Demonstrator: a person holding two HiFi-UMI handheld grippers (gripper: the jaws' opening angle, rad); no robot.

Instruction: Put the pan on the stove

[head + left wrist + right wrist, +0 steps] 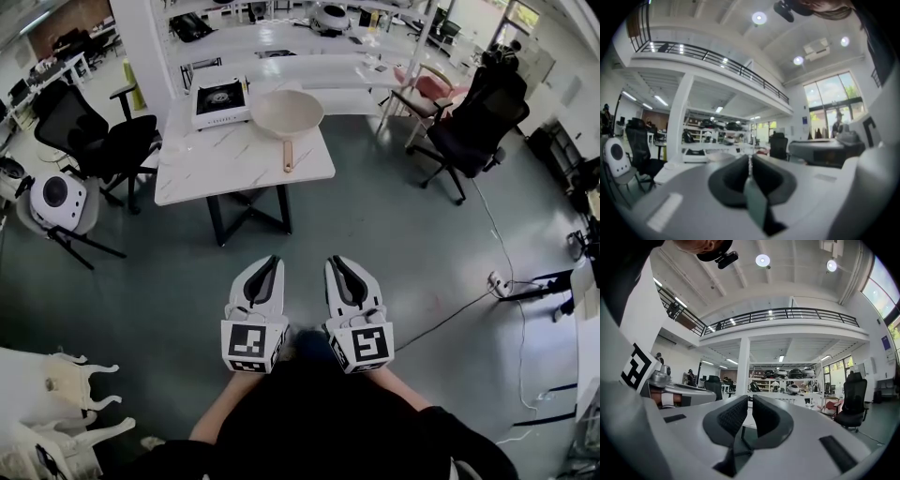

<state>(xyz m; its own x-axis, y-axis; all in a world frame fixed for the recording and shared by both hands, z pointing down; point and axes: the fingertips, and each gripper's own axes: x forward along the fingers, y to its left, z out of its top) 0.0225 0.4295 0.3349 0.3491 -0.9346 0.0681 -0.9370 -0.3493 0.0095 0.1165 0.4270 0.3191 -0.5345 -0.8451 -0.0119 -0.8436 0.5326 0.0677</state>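
Left tongs (pixel 270 263) and right tongs (pixel 339 265) are hanging clenched, empty, approach not yet begun, far from cream wooden-handled pan (pixel 287 114) sitting beside white portable stove (pixel 221 101).

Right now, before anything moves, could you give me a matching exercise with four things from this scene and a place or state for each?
1 pan
2 stove
3 left claw
4 table

a shut, holding nothing
b white, left of the pan
c cream, on the table, handle toward the person
d white top, black legs

Pairs: 1-c, 2-b, 3-a, 4-d
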